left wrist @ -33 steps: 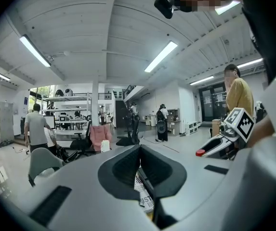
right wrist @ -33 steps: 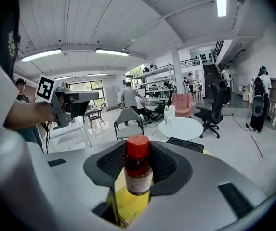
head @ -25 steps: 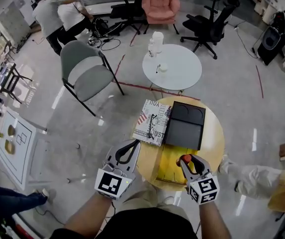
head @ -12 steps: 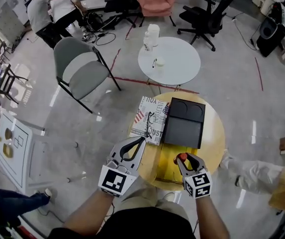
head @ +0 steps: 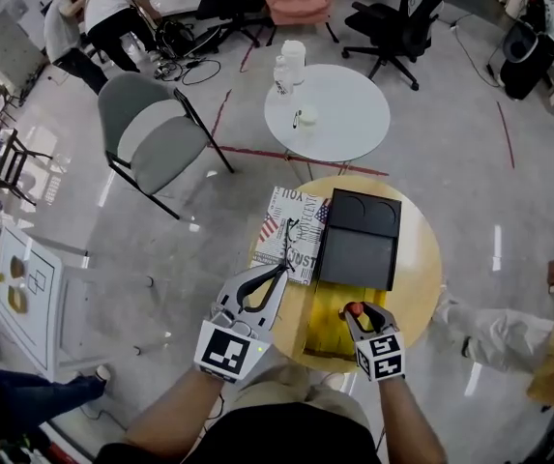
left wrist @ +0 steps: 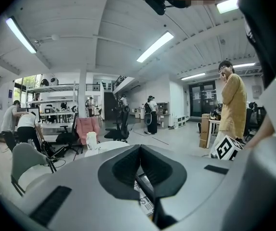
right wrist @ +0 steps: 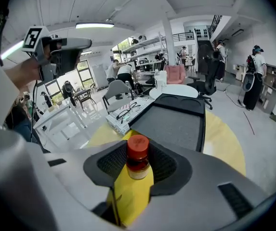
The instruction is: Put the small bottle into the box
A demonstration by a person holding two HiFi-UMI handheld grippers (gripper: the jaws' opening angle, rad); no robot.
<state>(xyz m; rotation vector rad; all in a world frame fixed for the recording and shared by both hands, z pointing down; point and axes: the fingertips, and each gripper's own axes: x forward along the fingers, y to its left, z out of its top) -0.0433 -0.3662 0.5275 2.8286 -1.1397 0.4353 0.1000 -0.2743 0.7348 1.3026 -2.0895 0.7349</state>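
Observation:
A small bottle with a red cap stands upright between the jaws of my right gripper, which is shut on it. The bottle hangs over the open yellow box at the near side of the round wooden table. In the right gripper view the yellow box lies directly under the bottle and the right gripper. My left gripper is shut on nothing, with its tips over the table's left edge by the magazine. The left gripper shows both jaws pressed together in its own view.
A black flat tray or lid lies just beyond the yellow box. A magazine with glasses on it lies to its left. Behind stand a white round table with cups, a grey chair and office chairs. A person's leg is at the right.
The right gripper with the bottle has drifted slightly left over the yellow box. The left gripper has edged a little right toward the magazine. Both grips are unchanged.

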